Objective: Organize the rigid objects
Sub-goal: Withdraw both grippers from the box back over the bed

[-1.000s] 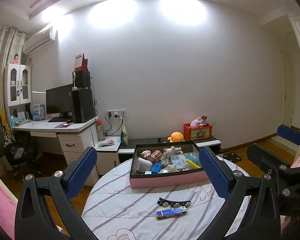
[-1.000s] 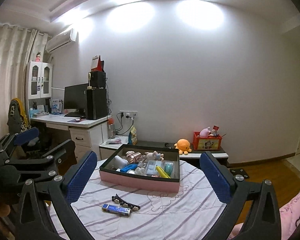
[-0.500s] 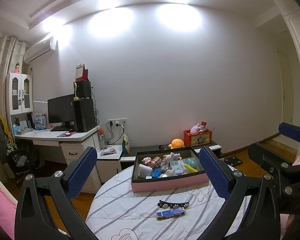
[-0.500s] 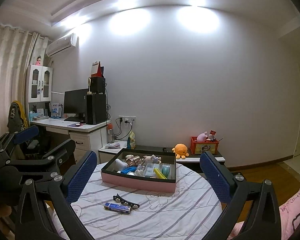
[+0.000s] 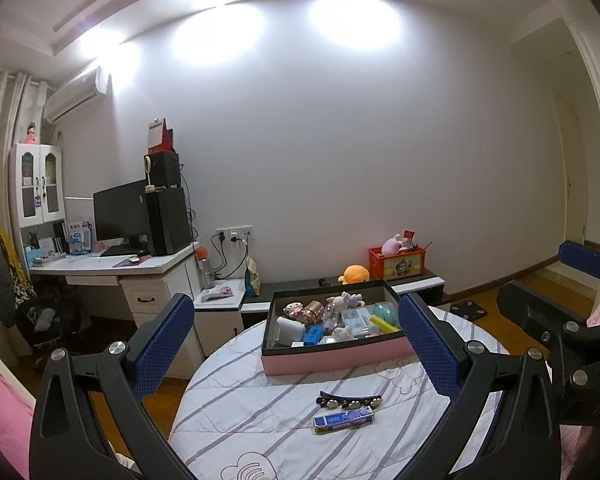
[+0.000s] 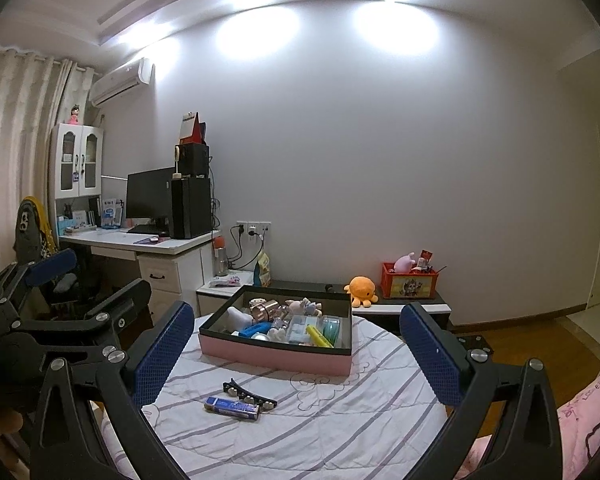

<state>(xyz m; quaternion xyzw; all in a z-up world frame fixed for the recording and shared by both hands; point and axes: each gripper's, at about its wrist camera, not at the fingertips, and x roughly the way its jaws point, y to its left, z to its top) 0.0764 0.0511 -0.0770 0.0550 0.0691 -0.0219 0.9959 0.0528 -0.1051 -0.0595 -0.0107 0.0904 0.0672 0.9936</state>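
Note:
A pink box [image 5: 336, 356] [image 6: 276, 356] with a dark rim holds several small items and sits at the far side of the round table [image 5: 236, 408] [image 6: 340, 432]. On the striped cloth in front of it lie a black hair clip [image 5: 349, 399] [image 6: 247, 392] and, just nearer, a small blue pack [image 5: 343, 420] [image 6: 232, 408]. My left gripper [image 5: 296, 334] is open and empty, held back from the table. My right gripper [image 6: 296, 340] is also open and empty, and shows at the right edge of the left wrist view [image 5: 572, 320].
A white desk [image 6: 140, 244] with monitor and speakers stands at the left, with a chair [image 5: 8, 280] beside it. A low shelf [image 6: 400, 304] behind the table carries an orange plush toy and a red crate. Pink bedding [image 5: 0, 408] borders the near corners.
Both grippers have tilted upward and pulled back a little, so the table and box sit lower and smaller in view. Nothing on the table has moved.

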